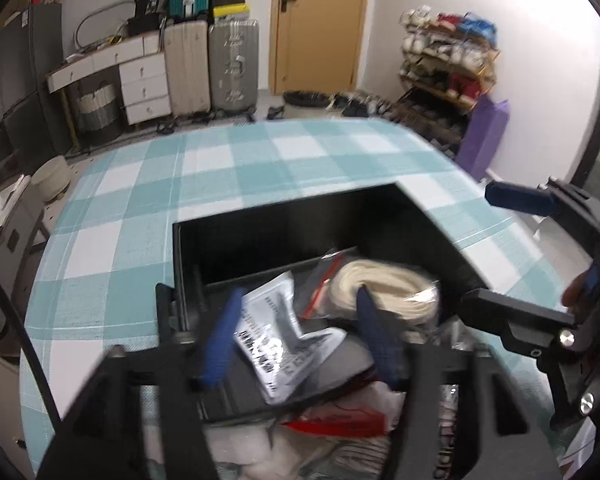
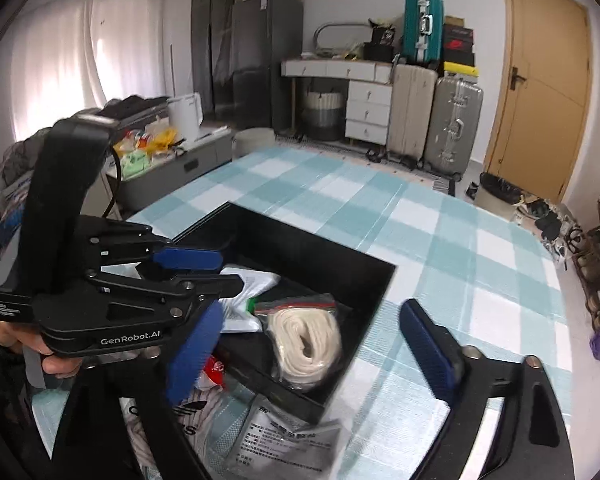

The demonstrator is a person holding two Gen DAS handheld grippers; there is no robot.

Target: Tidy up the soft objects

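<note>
Checked cloth [image 2: 440, 216] | rigid black box [image 2: 340, 268] | coiled cream rope [image 2: 306, 338] bagged

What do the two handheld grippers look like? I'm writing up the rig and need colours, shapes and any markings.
Both are matte black frames with silver bolts and a pair of flat blue finger pads. The left gripper has angular black linkage bars; seen from the right wrist, its body carries white "GenRobot.AI" lettering, a small white label and a tall black handle, held by a bare hand. The right gripper has cut-out slots in its black fingers.

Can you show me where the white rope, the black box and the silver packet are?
white rope [image 2: 306, 340]: right wrist view, middle of the coil.
black box [image 2: 374, 298]: right wrist view, right wall.
silver packet [image 2: 284, 446]: right wrist view, printed face.
</note>
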